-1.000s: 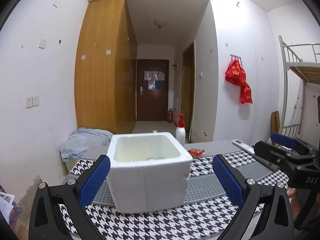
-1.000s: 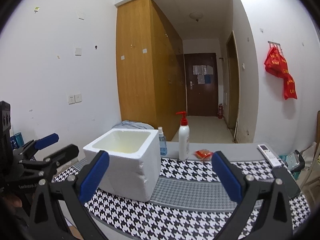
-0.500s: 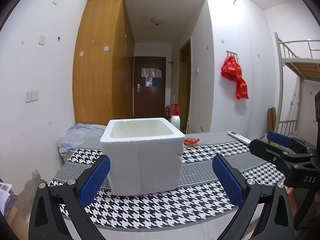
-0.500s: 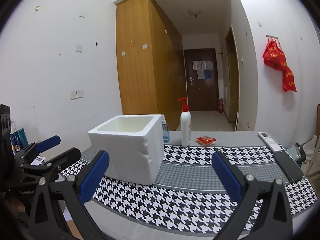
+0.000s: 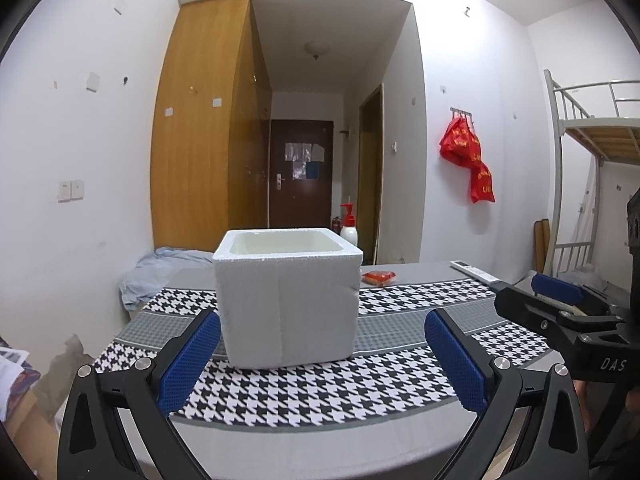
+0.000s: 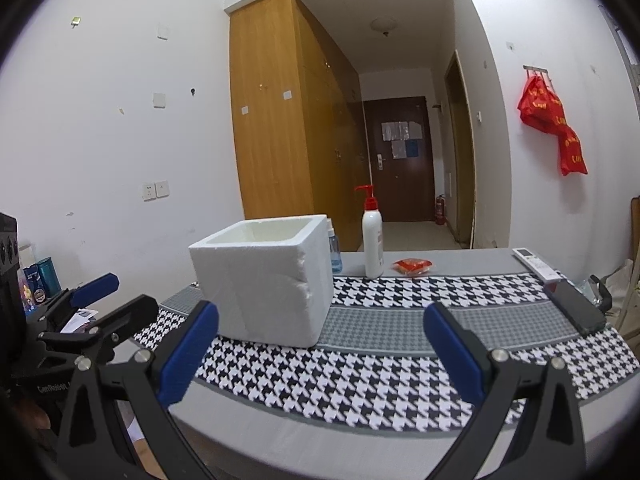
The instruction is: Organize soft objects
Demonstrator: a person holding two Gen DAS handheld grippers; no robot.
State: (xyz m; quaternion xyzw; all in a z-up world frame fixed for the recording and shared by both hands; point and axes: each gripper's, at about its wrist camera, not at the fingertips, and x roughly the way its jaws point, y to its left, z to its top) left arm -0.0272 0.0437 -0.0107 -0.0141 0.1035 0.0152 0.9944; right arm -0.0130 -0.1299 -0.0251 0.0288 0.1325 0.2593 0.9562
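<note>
Houndstooth cloth [image 5: 320, 392] covers the work surface across the lower half of both views, with white walls and a wooden wardrobe [image 6: 276, 128] behind.

1. Jaw state. The left gripper [image 5: 320, 364] has its blue pads spread wide with nothing between them. The right gripper [image 6: 320, 356] is likewise spread wide and empty. Both sit at the near edge of the cloth, low in frame.

2. Container. The white foam box [image 5: 286, 296] stands upright at centre of the left wrist view, just beyond the left pads, open at the top. Its interior is not visible from this height; contents cannot be told.

3. Task items. The blue cloth bundle [image 5: 160, 272] lies crumpled at centre left of the left wrist view, behind and beside the box. This is judged the likeliest soft object. A red packet [image 6: 412, 266] lies right of centre in the right wrist view, near the pump bottle [image 6: 372, 240].

4. Recommended procedure. The step in hand appears to be the approach.
   - Route the left gripper around the box, not over its rim; foam is light and will slide if bumped.
   - Pinch the bundle at a raised fold.
   - Steady the box wall with the right gripper if it shifts.
   - Keep clear of the remote control [image 6: 536, 264] and dark phone [image 6: 576, 308] at right.
</note>
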